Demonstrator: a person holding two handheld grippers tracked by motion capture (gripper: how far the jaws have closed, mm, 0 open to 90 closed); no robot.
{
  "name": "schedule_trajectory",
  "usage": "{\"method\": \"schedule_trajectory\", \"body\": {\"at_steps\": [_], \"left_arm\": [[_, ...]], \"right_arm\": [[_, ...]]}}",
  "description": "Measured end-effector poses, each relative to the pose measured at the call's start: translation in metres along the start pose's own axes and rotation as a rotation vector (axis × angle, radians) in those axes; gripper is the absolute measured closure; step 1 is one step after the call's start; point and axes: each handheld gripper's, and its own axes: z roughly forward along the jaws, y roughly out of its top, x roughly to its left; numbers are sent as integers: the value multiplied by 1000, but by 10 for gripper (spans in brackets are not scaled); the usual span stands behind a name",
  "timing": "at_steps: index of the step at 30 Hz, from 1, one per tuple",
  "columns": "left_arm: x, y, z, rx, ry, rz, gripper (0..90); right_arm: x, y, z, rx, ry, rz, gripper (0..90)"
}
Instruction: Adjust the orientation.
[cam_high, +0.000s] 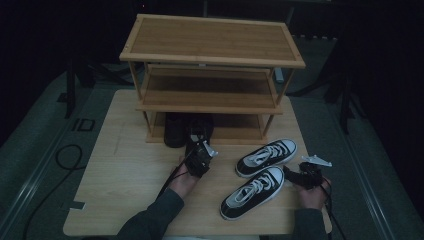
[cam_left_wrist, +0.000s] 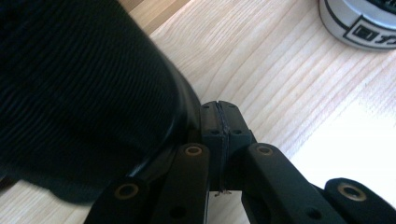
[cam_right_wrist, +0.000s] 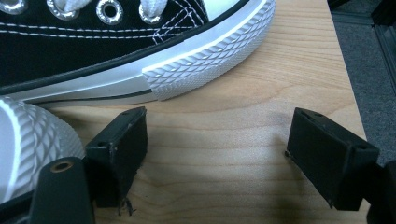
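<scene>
My left gripper (cam_left_wrist: 220, 140) has its jaws pressed flat together, pad against pad, with nothing between them. A dark ribbed shoe (cam_left_wrist: 79, 93) bulges just beside the jaws, its rounded black edge touching their outer side. From the high view this left gripper (cam_high: 199, 145) points away from me toward the bottom shelf of the shoe rack (cam_high: 212, 55), and the dark shoe (cam_high: 197, 131) lies under its tip at the mouth of that lowest shelf, next to a second dark shoe (cam_high: 175, 131) already tucked partly inside. I cannot tell from above whether the two dark shoes touch each other. Pale wood of the desk (cam_left_wrist: 280, 70) runs beneath, and the white heel of a sneaker shows in the far corner of the left gripper view.

My right gripper (cam_right_wrist: 217, 149) stands wide apart, jaws empty, hovering low over bare desk near the right edge. Just beyond its jaws lies the white ribbed toe of a black-and-white sneaker (cam_right_wrist: 140, 46), and the toe of the nearer sneaker (cam_right_wrist: 28, 135) touches my left-hand jaw. From above, my right gripper (cam_high: 295, 176) sits beside that pair: the farther sneaker (cam_high: 267, 156) and the nearer sneaker (cam_high: 252, 192) lie side by side, slanted, toes toward the right gripper.
</scene>
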Motion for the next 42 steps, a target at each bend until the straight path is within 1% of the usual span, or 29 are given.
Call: {"method": "schedule_trajectory", "body": {"at_steps": [2,6,7,8,11,13,18,19,20,23,24,26,28,29,31,35,36,37,38,40,42], "left_arm": [[-2,2,3,1,2,1,898],[-3,0,2,15,10,12,894],[-2,-3,2,19,3,8,894],[1,-8,1,22,-18,-7,896],[2,-11,0,22,-19,-11,896],[4,-16,-1,26,-27,-23,896],[5,-24,-2,47,-30,-23,895],[6,-26,-2,50,-26,-24,894],[9,-28,-3,50,-31,-37,894],[11,-30,-4,54,-30,-41,895],[12,-29,-3,58,-36,-45,895],[12,-25,-2,56,-32,-41,895],[13,-20,1,50,-27,-48,895],[13,-20,1,50,-27,-48,895],[16,-13,5,52,-23,-55,895],[20,-7,9,51,-19,-71,895],[24,-4,12,50,-17,-90,895],[27,-3,14,49,-17,-98,895],[27,-3,14,49,-17,-98,895],[33,0,18,51,-10,-119,895],[35,1,19,56,-8,-122,895]], "right_arm": [[0,0,0,0,0,1,202],[0,0,0,0,1,1,202],[0,0,0,0,1,0,202],[0,0,0,0,1,0,202],[0,0,0,0,0,0,202],[0,0,0,-1,1,0,202],[0,0,0,-1,1,0,202],[0,0,0,0,0,0,202],[0,0,0,-1,1,0,202],[0,0,0,0,0,0,202],[0,0,0,0,0,0,202],[0,0,0,0,0,-1,202],[0,0,0,0,0,0,202],[0,0,0,0,0,0,202],[0,0,0,0,0,0,202],[0,0,0,0,0,0,202],[0,0,0,0,0,0,202],[0,0,0,0,0,-1,202],[0,0,0,0,0,0,202],[0,0,0,0,0,0,202],[0,0,0,0,0,0,202]]}}
